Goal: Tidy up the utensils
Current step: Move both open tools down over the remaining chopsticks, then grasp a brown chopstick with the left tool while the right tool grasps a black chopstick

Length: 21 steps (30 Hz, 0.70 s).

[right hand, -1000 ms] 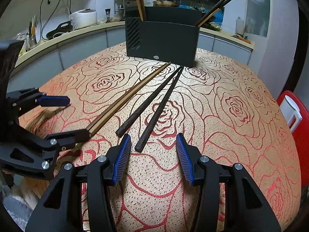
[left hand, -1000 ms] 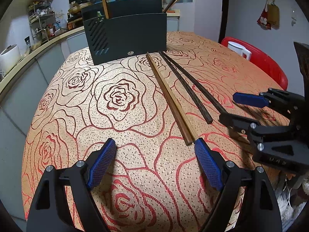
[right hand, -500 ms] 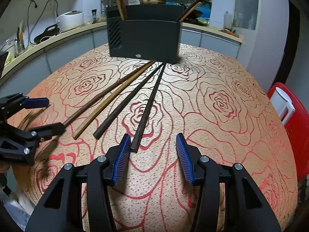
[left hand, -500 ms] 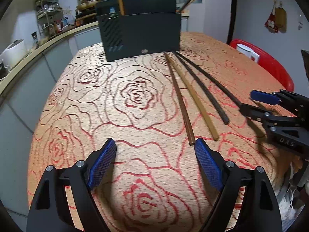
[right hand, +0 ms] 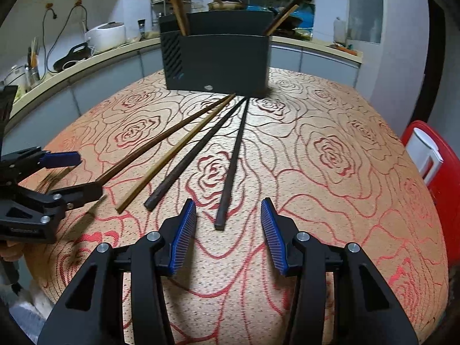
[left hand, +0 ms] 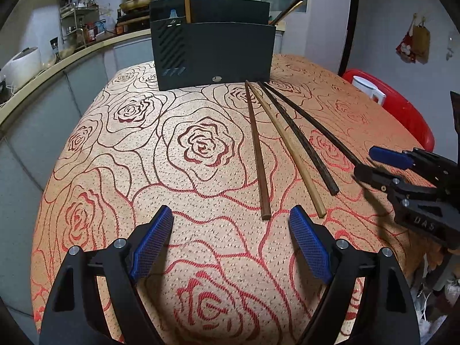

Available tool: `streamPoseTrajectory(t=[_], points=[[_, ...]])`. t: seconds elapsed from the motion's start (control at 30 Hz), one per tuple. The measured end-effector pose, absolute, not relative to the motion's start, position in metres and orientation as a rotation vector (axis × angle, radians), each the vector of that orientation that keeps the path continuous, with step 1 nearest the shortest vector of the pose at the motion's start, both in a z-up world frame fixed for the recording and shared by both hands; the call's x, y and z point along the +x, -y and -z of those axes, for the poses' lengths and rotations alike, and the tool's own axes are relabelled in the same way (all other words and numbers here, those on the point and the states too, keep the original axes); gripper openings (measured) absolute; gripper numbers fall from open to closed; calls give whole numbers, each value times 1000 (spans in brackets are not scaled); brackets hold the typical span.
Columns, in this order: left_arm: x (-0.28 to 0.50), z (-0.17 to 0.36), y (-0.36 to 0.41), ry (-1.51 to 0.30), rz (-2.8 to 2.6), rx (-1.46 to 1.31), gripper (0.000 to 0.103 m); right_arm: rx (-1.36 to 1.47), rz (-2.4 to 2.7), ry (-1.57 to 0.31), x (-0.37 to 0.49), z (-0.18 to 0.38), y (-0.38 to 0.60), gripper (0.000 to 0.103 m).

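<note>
Four chopsticks lying flat on the rose-patterned cloth, fanned out from far tips meeting by the dark holder [left hand: 212, 54]: reddish-brown one [left hand: 258, 155] leftmost, pale tan one [left hand: 287, 149] next, rough dark one [left hand: 302, 143], then thin black one [right hand: 233, 161] rightmost. More chopsticks standing tilted in the holder.

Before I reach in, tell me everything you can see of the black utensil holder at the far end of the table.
The utensil holder is a matte black rectangular box, plastic by its look, standing upright on the rose-patterned tablecloth. Its left end has slanted vent slits; a small round emblem sits low on the front. Brown chopsticks rise at its left end, and darker ones lean out at the right. The far tips of four loose chopsticks on the cloth lie near its base; contact is unclear.
</note>
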<state>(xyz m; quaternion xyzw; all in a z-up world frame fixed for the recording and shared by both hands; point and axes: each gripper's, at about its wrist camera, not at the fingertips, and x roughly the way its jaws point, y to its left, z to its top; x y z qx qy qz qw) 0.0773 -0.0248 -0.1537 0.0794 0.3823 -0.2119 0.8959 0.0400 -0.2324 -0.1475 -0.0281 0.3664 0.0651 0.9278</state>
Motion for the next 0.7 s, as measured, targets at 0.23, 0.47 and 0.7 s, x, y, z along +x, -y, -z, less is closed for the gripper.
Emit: streamPoseTrajectory(t=[0.23, 0.47, 0.7], points=[[84, 151, 26, -781, 417, 144, 58, -23, -117, -753, 47, 149, 239, 32], [84, 150, 27, -779, 452, 98, 47, -31, -127, -744, 47, 150, 237, 32], [77, 153, 41, -749, 467, 153, 15, -54, -149, -726, 46, 151, 233, 17]])
